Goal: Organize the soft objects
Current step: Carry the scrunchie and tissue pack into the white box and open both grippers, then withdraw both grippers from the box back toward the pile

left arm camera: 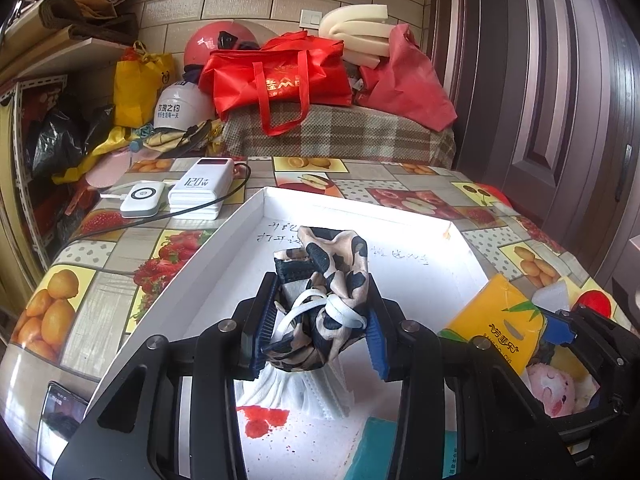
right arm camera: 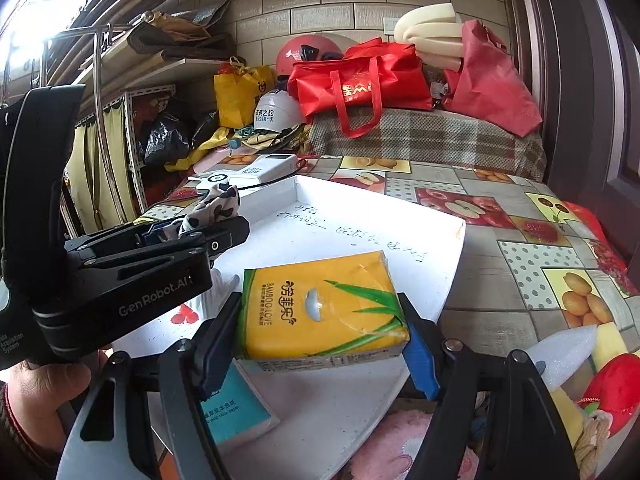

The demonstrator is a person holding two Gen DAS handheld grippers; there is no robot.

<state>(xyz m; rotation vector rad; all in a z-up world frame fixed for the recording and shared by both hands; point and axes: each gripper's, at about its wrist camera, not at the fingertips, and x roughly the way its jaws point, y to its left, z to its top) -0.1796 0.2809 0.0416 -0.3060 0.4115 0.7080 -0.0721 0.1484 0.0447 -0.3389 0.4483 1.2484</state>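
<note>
Left gripper (left arm camera: pixel 316 328): closed on a crumpled cow-print cloth (left arm camera: pixel 328 276), which is held bunched between the pads above the white tray (left arm camera: pixel 244 216); the item is judged light, limp and compressible, best pinched at the thickest part of the bundle since loose folds and the white straps may slip out. Right gripper (right arm camera: pixel 320 336): closed on a yellow tissue pack (right arm camera: pixel 320 304), gripped across its short sides over the tray; judged light, soft-bodied with a slippery film wrapper.
</note>
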